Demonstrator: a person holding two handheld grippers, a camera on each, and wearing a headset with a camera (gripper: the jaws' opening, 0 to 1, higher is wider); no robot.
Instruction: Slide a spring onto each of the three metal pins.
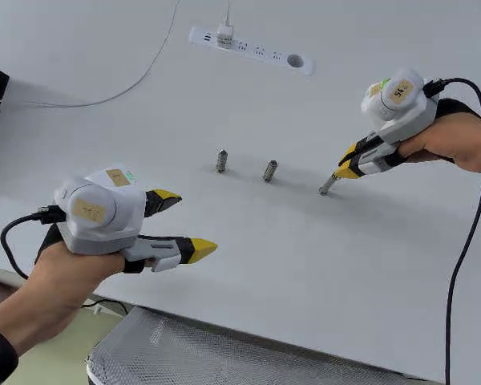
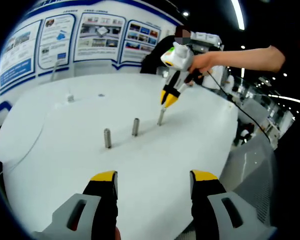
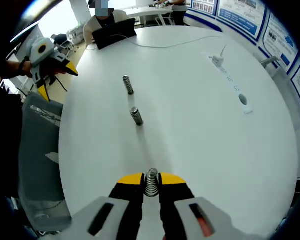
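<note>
Three metal pins stand in a row on the white table (image 1: 248, 265). A spring covers the left pin (image 1: 222, 160) and another covers the middle pin (image 1: 270, 170). My right gripper (image 1: 344, 172) is shut on a third spring (image 3: 151, 186), which sits over the right pin (image 1: 328, 187), seen in the left gripper view as the right pin (image 2: 161, 116). In its own view the right gripper (image 3: 151, 177) shows the spring squeezed between the yellow tips. My left gripper (image 1: 184, 223) hovers open and holds nothing near the table's front left, well short of the pins; its own view shows the left gripper (image 2: 154, 177) with jaws wide apart.
A white power strip (image 1: 248, 48) with a plugged-in cable lies at the back of the table. A grey mesh surface (image 1: 224, 353) sits below the table's front edge. A person sits behind a laptop (image 3: 112, 31) at the far side.
</note>
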